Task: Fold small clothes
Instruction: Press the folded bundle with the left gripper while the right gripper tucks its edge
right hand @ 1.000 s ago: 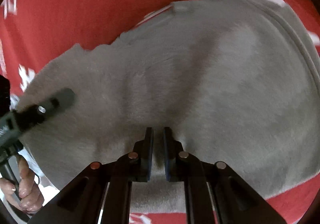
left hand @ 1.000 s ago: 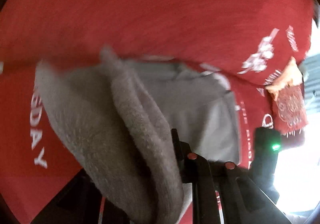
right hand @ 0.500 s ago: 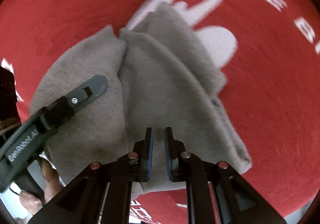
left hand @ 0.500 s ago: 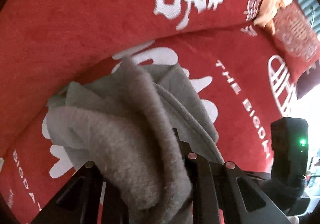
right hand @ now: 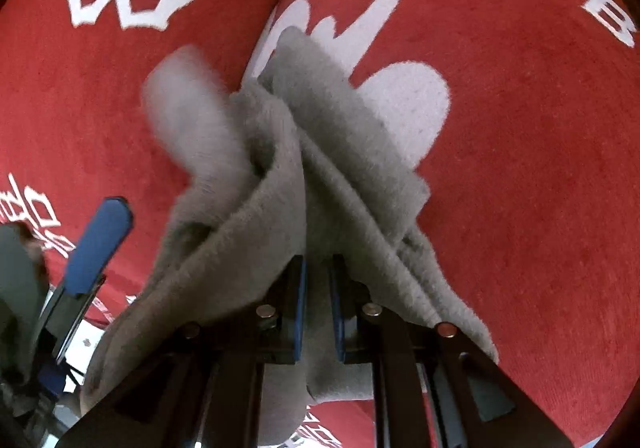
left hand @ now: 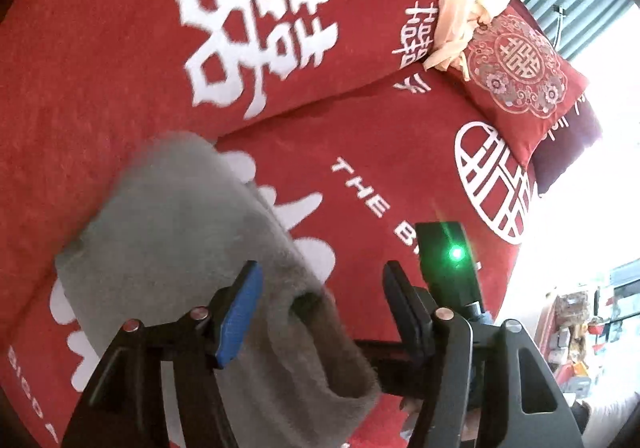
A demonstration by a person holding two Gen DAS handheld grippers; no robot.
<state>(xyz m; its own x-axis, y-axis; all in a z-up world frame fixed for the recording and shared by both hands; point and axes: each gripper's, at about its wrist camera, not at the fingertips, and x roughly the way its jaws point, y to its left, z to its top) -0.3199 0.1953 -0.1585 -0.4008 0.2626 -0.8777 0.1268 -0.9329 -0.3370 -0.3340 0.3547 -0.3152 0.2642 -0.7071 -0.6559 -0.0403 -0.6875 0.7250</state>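
While the left gripper [left hand: 320, 300] is held with its jaws spread wide and nothing between them touching both pads, the fuzzy grey fleece garment [left hand: 180, 248] is seen bunched ahead of and below its left jaw, with a rolled fold lying in the gap between the jaws. The garment is rested on a red plush sofa cover printed with white characters and lettering [left hand: 360, 151]. Ahead of the jaws and to the right, a dark red embroidered cushion [left hand: 520, 75] is propped, with a crumpled cream cloth [left hand: 460, 7] lying just beside it, farther from the jaws. In the right wrist view, the right gripper [right hand: 318, 312] is shown with its jaws drawn close together on a gathered ridge of the grey garment [right hand: 320, 167], which is pinched between the blue pads and draped over both fingers. To the left of these jaws, a blue pad of the left gripper [right hand: 98, 244] is seen apart from the cloth.
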